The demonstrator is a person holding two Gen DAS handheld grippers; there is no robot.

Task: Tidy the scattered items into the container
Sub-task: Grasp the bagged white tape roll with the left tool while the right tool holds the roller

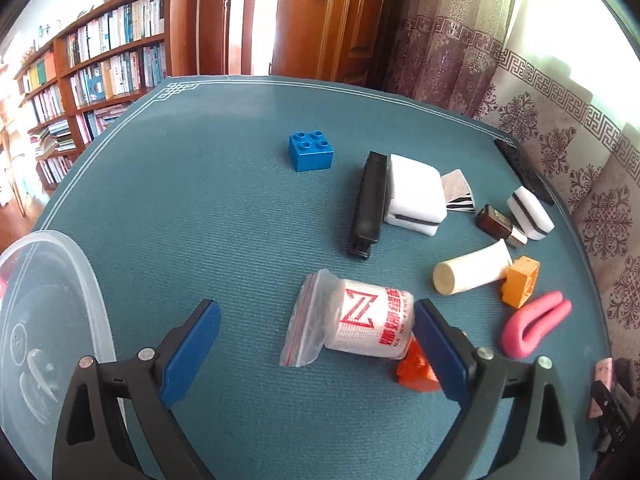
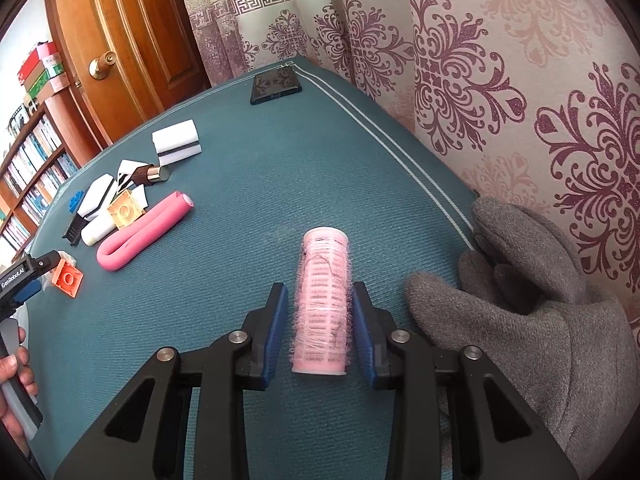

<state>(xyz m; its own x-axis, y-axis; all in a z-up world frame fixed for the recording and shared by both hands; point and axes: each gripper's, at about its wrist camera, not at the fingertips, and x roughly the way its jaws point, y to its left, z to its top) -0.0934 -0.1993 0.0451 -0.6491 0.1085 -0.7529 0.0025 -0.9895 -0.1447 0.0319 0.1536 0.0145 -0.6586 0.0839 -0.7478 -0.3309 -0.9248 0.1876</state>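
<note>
Largely unfinished: left claw point(image 1: 316, 344) spread wide and empty, right claw point(image 2: 320, 328) bracketing the pink roller point(image 2: 322, 300) ungrasped, most items outside the container point(image 1: 60, 280).

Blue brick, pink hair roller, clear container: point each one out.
Blue brick point(image 1: 311, 151): left wrist view, on its studded top.
Pink hair roller point(image 2: 322, 300): right wrist view, mid-body between the tool's pads.
Clear container point(image 1: 94, 280): left wrist view, on its rim.

Black gripper point(image 2: 320, 312) arms, blue pads point(image 2: 276, 336) (silver screws)
</note>
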